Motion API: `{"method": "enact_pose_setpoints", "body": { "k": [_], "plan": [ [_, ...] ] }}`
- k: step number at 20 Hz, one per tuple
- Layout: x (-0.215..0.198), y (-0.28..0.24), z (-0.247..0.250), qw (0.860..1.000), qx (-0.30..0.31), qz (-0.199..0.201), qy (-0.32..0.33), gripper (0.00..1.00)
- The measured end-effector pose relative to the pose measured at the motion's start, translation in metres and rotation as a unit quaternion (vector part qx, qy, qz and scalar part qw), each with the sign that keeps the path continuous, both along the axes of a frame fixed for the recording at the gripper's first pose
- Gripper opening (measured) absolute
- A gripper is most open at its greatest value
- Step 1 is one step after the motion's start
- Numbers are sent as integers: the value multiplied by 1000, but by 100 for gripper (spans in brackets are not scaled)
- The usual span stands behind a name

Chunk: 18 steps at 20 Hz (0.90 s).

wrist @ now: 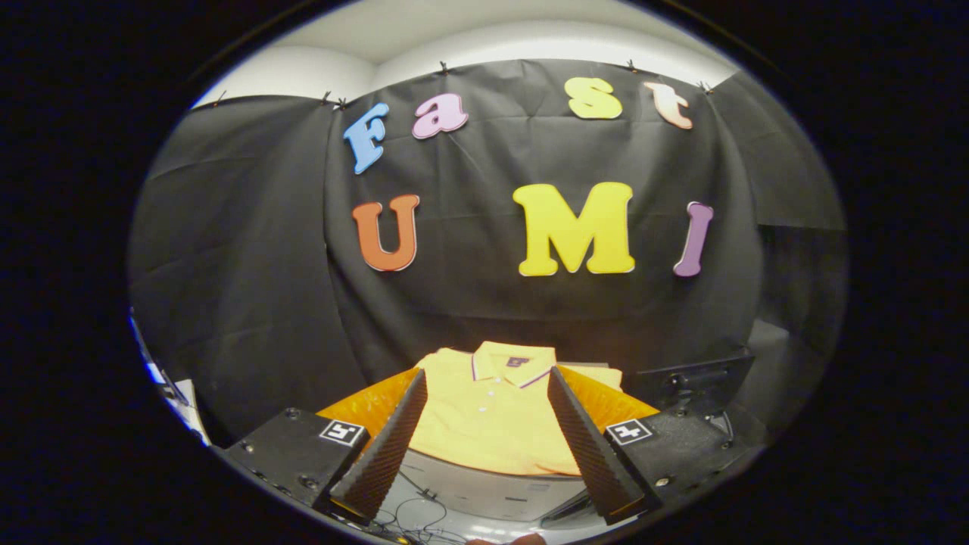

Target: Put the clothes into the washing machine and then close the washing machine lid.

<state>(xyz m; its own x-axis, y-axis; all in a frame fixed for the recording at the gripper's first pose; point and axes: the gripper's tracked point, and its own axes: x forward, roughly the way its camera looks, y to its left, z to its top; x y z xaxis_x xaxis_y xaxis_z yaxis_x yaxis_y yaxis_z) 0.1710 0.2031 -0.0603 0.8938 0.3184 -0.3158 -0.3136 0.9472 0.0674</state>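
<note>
My gripper (484, 390) hangs above the near edge of a table (356, 409), its two fingers (390, 443) spread wide apart with nothing touching them. A folded shirt (488, 416) lies flat on the table, ahead of and below the fingers, showing in the gap between them, its collar (515, 362) on the far side, toward the wall. The table surface shows on both sides of the shirt, outside each finger. A cloth wall (492, 303) stands just behind the table. A dark box-like thing (700, 378) sits right of the table, against the wall; I cannot tell what it is. Cables (412, 515) lie below the fingers, nearer to me than the shirt.
</note>
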Motion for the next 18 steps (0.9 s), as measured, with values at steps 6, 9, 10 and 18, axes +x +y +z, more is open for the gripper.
{"method": "enact_pose_setpoints", "body": {
  "k": [6, 9, 10, 18],
  "plan": [
    [69, 40, -25, 995, -36, 59, 76, 100],
    [99, 49, -38, 989, -51, 67, 120, 100],
    [107, 50, -42, 987, -54, 64, 134, 100],
    [138, 50, -112, 938, -107, 20, 329, 100]
  ]
}}
